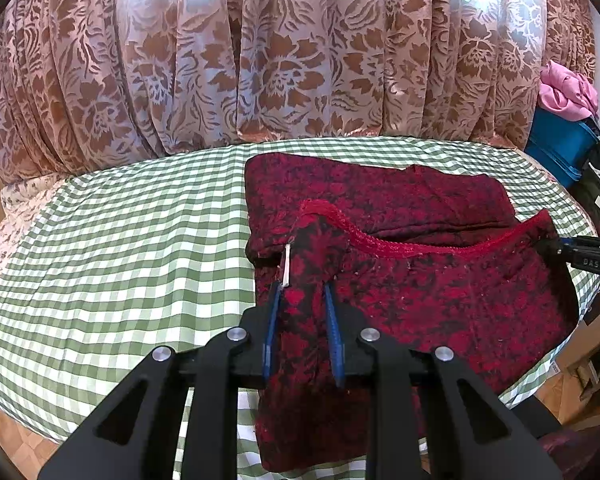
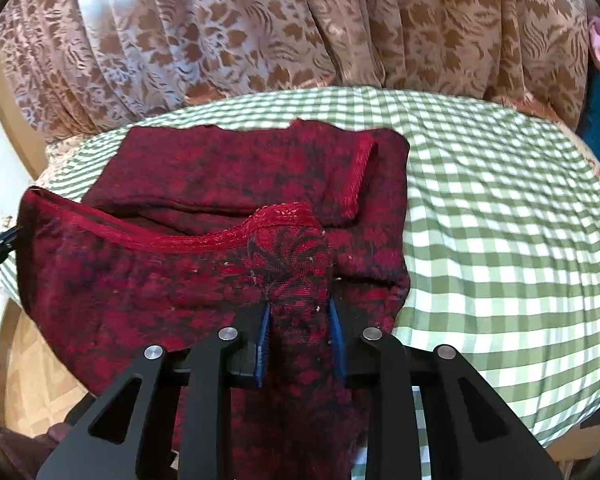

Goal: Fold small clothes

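Observation:
A small dark-red garment (image 1: 440,288) with a black floral print and a red trimmed hem lies on a green-and-white checked table cover (image 1: 120,240). My left gripper (image 1: 302,286) is shut on the garment's near left corner, with cloth bunched between the blue pads and a white tag beside them. In the right wrist view the same garment (image 2: 172,280) has its near right corner pinched in my right gripper (image 2: 300,306), which is shut on it. The held edge is raised off the cover, and the red hem sags between the two grips. The right gripper's black body (image 1: 588,256) shows at the left wrist view's right edge.
A brown floral curtain (image 1: 280,60) hangs close behind the table. A blue container (image 1: 556,148) with pink cloth (image 1: 564,88) on top stands at the far right. Wooden flooring (image 2: 40,380) shows below the table's near edge.

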### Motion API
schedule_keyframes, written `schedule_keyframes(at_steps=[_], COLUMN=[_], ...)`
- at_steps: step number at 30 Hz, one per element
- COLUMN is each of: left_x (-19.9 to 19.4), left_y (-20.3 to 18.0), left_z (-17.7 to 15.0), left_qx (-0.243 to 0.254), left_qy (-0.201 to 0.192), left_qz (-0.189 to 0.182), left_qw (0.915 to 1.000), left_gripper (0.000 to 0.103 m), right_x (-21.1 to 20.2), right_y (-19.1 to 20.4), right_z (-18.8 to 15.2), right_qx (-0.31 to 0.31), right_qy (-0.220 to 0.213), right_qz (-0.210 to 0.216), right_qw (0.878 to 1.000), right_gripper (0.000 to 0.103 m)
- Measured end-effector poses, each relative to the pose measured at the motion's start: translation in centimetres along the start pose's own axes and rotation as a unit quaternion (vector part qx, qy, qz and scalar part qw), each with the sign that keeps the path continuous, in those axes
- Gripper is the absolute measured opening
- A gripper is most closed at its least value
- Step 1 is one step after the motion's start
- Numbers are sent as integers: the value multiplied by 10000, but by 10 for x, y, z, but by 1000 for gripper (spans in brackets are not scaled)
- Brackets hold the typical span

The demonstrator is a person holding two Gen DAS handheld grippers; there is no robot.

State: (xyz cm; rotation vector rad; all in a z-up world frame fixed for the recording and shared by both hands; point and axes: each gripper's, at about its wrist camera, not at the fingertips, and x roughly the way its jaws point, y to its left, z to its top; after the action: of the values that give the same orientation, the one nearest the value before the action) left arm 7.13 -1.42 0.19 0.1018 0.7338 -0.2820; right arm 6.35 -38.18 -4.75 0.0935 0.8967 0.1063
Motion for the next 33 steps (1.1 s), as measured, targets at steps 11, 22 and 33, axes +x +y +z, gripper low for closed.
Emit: schedule_keyframes(at_steps=[11,22,33], left_x=[-40,5,108], left_y=[25,32,33], left_z=[19,81,151], left_qx=[-546,-636,-788], left_qy=[-585,-746,-505], left_qz=[-675,-501,-69], left_qw=[9945,9939,9956], left_gripper=[17,17,17], right_x=[-53,-37,37], right_y=[-2,-20,-43], right_z=[19,77,146], right_qx=[89,615,1037], right_qy=[-494,-971,-1077], right_qz=[396,450,-127], right_qw=[9980,9924,9887], right_gripper=[21,21,21])
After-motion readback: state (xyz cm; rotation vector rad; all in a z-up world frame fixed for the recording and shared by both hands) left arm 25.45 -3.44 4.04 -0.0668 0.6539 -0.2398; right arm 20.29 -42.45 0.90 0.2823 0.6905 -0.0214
